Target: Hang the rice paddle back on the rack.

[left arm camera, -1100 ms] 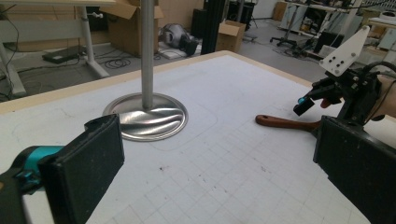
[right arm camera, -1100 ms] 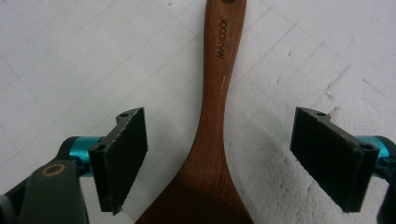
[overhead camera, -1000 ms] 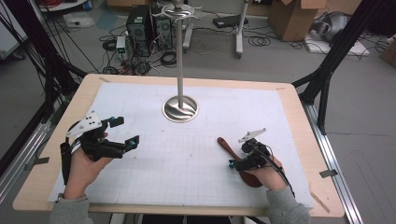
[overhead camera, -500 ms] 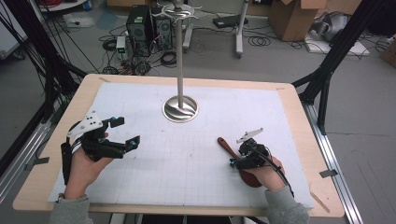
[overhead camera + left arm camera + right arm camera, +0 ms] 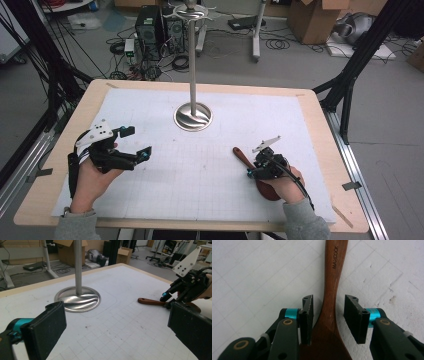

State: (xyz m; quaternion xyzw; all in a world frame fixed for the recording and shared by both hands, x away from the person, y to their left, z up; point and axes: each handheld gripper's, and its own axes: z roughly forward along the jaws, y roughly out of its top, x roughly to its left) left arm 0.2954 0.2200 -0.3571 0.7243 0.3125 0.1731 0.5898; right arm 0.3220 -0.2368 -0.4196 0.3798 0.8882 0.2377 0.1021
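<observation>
A white gridded sheet (image 5: 210,175) is covering the wooden table (image 5: 320,125), and a metal stand (image 5: 193,116) is rising from its far middle. Cables and cardboard boxes are lying on the grey floor behind. The wooden spoon (image 5: 329,307) is lying flat at the right near side. The right gripper (image 5: 329,316) has just been closing around its neck, with pads not yet pressing. The left gripper (image 5: 131,143) is resting wide open, holding nothing.

Smooth brown wooden spatula (image 5: 332,302); shiny metal stand (image 5: 193,116); matt gridded paper sheet (image 5: 200,185).
</observation>
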